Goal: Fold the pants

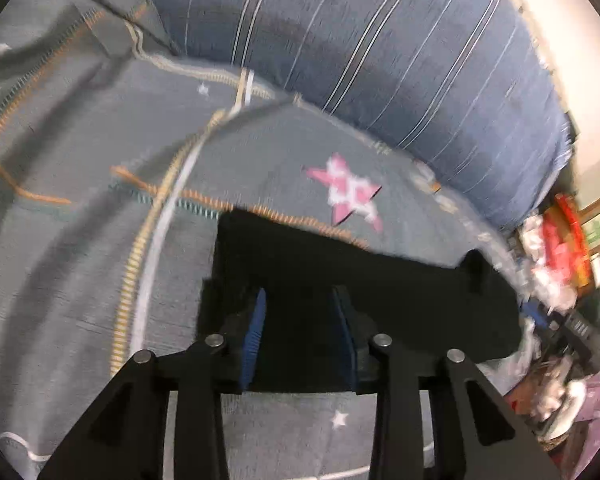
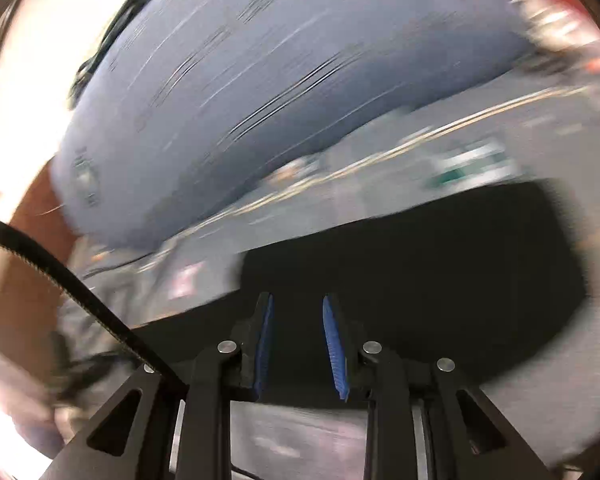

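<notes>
Both tools over black pants (image 1: 340, 280) lying on the grey star-print bedspread (image 1: 80, 240); left gripper (image 1: 300, 340) and right gripper (image 2: 298, 344) parted, cloth between the blue pads, grip impossible to confirm; mid-fold, seemingly; next up, closing firmly and carrying the edge over evenly.

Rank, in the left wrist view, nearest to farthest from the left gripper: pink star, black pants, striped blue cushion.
1. Black pants, directly between and ahead of the left gripper jaws.
2. Pink star, just beyond, slightly right.
3. Striped blue cushion, along the top.

Low wrist views (shared pants (image 1: 340, 280))
</notes>
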Available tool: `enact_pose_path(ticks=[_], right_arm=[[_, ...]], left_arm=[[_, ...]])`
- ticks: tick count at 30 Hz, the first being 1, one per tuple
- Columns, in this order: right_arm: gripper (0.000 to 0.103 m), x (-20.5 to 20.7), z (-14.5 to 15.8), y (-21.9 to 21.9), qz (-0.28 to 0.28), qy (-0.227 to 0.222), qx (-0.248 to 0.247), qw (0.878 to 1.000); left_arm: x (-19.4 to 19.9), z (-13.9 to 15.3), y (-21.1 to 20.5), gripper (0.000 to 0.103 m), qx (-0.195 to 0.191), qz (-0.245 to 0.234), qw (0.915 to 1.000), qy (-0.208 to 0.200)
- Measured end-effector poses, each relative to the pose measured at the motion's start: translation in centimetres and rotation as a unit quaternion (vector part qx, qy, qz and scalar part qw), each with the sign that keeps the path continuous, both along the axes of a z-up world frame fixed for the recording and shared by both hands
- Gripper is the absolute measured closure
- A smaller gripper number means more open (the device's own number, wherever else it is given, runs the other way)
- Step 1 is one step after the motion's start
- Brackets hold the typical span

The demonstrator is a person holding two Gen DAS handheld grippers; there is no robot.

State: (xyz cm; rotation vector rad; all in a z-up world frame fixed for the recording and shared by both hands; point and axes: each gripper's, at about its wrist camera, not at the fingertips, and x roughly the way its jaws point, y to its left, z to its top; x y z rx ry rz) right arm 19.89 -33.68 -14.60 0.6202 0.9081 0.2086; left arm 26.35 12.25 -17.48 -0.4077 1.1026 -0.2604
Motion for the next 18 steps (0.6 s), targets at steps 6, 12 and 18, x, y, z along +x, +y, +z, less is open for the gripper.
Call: enact_pose_path(ticks=[6,12,18], right_arm=[[0.074,10.6,-5.0,6.6,0.043,0.067,-0.038,0.996],[0.066,15.4,-6.4,5.8,-0.02,0.082,-0.06,0.995],[0.06,11.3,-1.7,7.7,0.023,0.026,-0.133,0.99]], left_arm=[[-0.3,-0.6,-0.5,0.07,0.016,-0.002,0.9998,-0.01],[-1.2,-0.1,0.8,0.07,-0.007,0.002,0.9998,-0.018],[-5.3,1.1,5.9,0.061,-0.037,0.081,0.9949,-0.047]])
